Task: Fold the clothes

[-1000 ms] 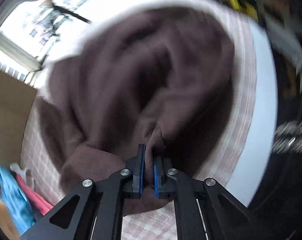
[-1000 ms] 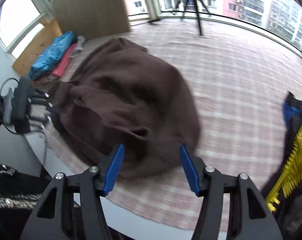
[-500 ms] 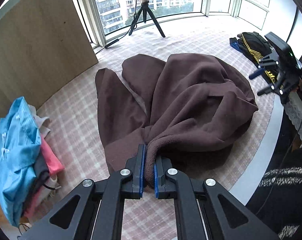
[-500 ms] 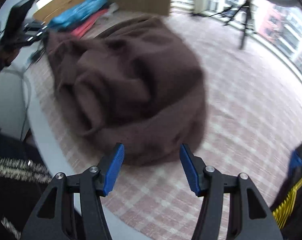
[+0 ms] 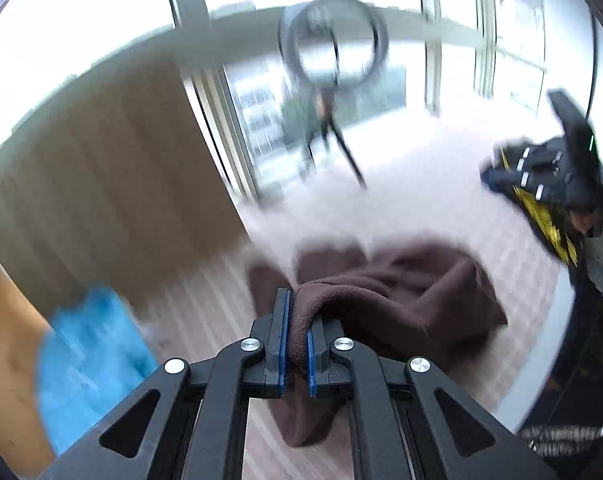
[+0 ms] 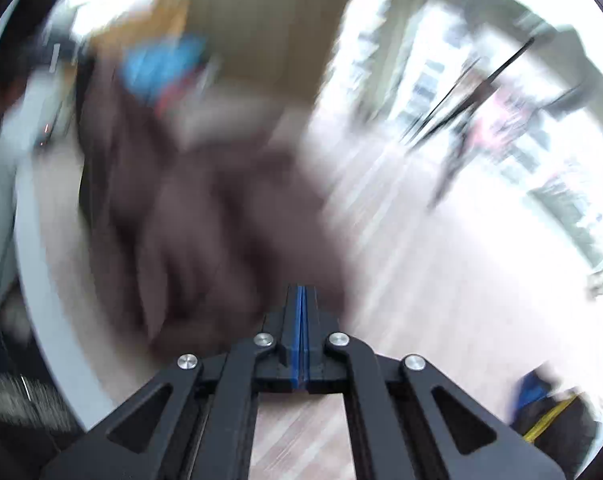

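Left gripper (image 5: 295,312) clamped on a fold of the brown garment (image 5: 401,296), which trails onto the checked tabletop (image 5: 513,264); right gripper (image 6: 300,304) fingers have just snapped together (nothing visible between them).

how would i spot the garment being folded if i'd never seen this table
Start at the pink checked tablecloth in front of the windows. The brown fleece garment lies crumpled in its middle, one edge pinched in the left claw. It is the only brown piece: the pile to the left is bright blue, the one to the right black and yellow.
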The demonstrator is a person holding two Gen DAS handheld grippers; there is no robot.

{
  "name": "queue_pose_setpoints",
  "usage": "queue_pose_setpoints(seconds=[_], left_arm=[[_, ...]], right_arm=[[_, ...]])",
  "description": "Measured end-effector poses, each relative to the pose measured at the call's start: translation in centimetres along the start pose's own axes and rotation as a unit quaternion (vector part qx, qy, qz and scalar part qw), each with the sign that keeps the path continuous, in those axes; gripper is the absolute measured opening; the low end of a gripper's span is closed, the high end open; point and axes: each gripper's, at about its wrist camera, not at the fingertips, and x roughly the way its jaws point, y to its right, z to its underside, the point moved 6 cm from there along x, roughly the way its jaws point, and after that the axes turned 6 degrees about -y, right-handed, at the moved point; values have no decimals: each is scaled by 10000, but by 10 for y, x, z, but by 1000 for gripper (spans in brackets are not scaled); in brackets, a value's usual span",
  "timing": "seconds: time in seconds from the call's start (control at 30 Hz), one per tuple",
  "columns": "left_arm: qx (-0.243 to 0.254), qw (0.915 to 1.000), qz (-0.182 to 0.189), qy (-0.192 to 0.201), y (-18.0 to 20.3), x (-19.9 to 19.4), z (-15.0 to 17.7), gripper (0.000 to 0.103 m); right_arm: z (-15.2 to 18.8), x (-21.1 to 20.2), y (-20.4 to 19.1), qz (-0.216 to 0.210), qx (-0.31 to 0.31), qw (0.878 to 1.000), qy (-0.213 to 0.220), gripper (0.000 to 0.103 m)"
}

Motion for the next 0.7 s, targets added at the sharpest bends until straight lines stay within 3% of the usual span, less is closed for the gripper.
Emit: queue_pose_setpoints(seconds=[0.07,0.13,0.17,0.2,0.23,0.27,0.4,0.5,0.63,0.7], left_arm=[[125,9992,-164,328,-6,-24,-26,6],[140,9987,-208,452,-12,-39,-39,6],[132,9985,-236,477,-15,-43,-40,6],[90,9986,-240,473,-19,-44,-37,6],[37,9988,-231,424,-23,-41,-32,6],[-55,9992,-238,328,-28,-35,-23,6],[-538,9980,-284,-170,-53,-3,12,6],[-905,9948,-202,-419,-67,11,36,6],[-1137,9921,-128,-522,-73,9,54,6],[-1125,9921,-142,-538,-74,7,58,6]], right_arm=[[-43,-48,31,-195,479,9974,509,0],[-55,-69,36,-635,317,9967,385,2],[-52,-72,34,-573,79,9980,260,10],[-46,-70,30,-327,-55,9993,175,20],[-40,-62,21,-150,-124,9998,94,51],[-31,-52,7,-123,-203,9997,37,72],[13,2,-69,-778,-650,9945,-254,72],[56,45,-133,-1047,-1423,9817,-709,72],[71,82,-178,-785,-2136,9704,-814,72],[70,95,-193,-380,-2394,9675,-722,72]])
